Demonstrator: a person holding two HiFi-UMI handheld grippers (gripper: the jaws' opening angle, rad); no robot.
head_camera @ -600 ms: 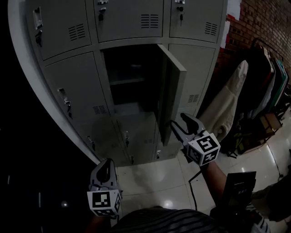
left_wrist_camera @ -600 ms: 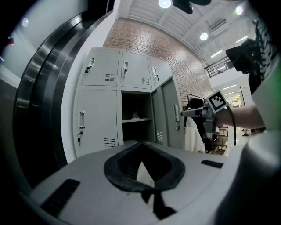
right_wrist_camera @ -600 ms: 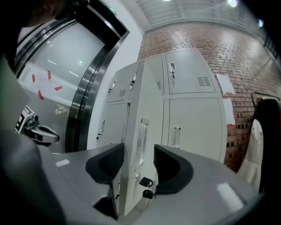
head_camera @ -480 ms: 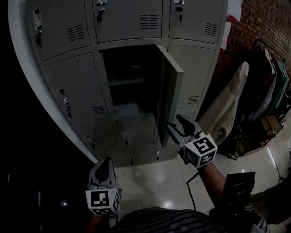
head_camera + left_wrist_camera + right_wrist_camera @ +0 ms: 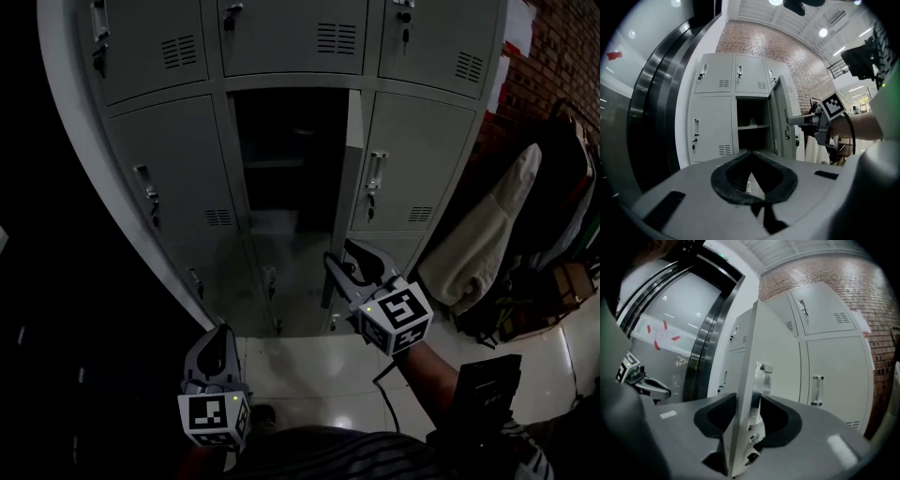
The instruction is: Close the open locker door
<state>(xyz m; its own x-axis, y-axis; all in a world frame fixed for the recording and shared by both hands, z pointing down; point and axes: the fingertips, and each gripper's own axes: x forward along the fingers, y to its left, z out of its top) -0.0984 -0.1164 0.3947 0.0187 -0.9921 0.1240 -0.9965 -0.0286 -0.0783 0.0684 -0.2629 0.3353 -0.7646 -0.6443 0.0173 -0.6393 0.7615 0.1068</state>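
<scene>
The grey locker bank (image 5: 169,178) fills the head view, and its middle compartment (image 5: 286,159) stands open and dark. That compartment's door (image 5: 349,187) sticks out towards me, seen almost edge-on. My right gripper (image 5: 339,255) straddles the door's lower free edge. In the right gripper view the door (image 5: 745,394) runs between the two pads, by its latch plate (image 5: 761,380), and both pads touch it. My left gripper (image 5: 217,333) hangs low near the floor, away from the lockers, shut and holding nothing. The left gripper view shows its tips (image 5: 750,152) meeting, with the door (image 5: 780,117) and the right gripper (image 5: 799,120) ahead.
Coats (image 5: 487,244) hang on a rack to the right, in front of a brick wall (image 5: 562,47). A dark curved frame (image 5: 56,281) borders the lockers on the left. Glossy floor tiles (image 5: 309,366) lie below. The neighbouring locker's handle (image 5: 375,178) sits just right of the door.
My right gripper has moved left and onto the door's lower edge. The door showed its inner face before and is now seen edge-on, with the view shifted. The left gripper stayed put.
</scene>
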